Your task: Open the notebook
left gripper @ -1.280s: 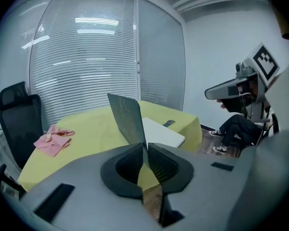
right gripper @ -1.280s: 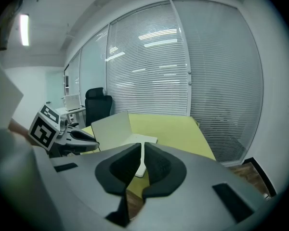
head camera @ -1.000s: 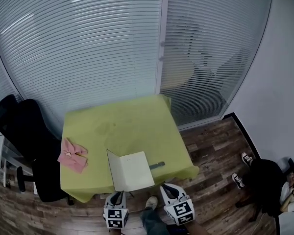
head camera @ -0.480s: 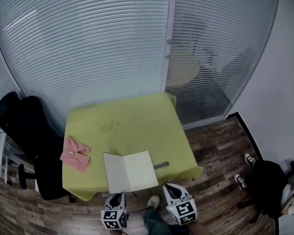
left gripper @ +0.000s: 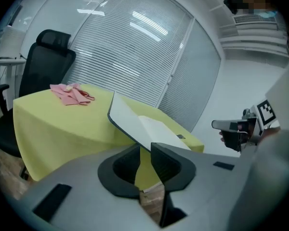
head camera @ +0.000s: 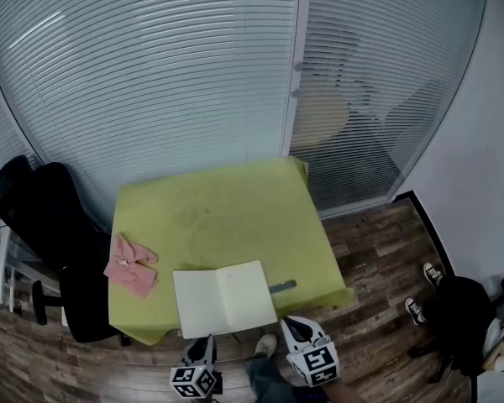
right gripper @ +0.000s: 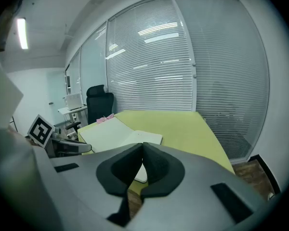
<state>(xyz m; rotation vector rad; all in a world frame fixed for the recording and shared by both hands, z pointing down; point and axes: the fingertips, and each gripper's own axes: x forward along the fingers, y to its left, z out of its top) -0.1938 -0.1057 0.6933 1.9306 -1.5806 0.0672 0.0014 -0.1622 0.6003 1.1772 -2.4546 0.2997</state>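
Where its cover stood up a second ago, head view has the notebook [head camera: 225, 298] flat open at the near edge of the bench [head camera: 210, 208]: task looks done. Left gripper view: left gripper [left gripper: 143, 150] has just been opening, slightly apart, empty. Right gripper view: right gripper [right gripper: 140, 150] closed, empty.

L gripper [left gripper: 144, 149] & R gripper [right gripper: 142, 147]: pale grey shells, black pads [left gripper: 164, 161], dark slots. Each w/ white cube [head camera: 317, 363], black sq. markers. Person: dark blue jeans [head camera: 265, 380], light sneaker [head camera: 263, 345].
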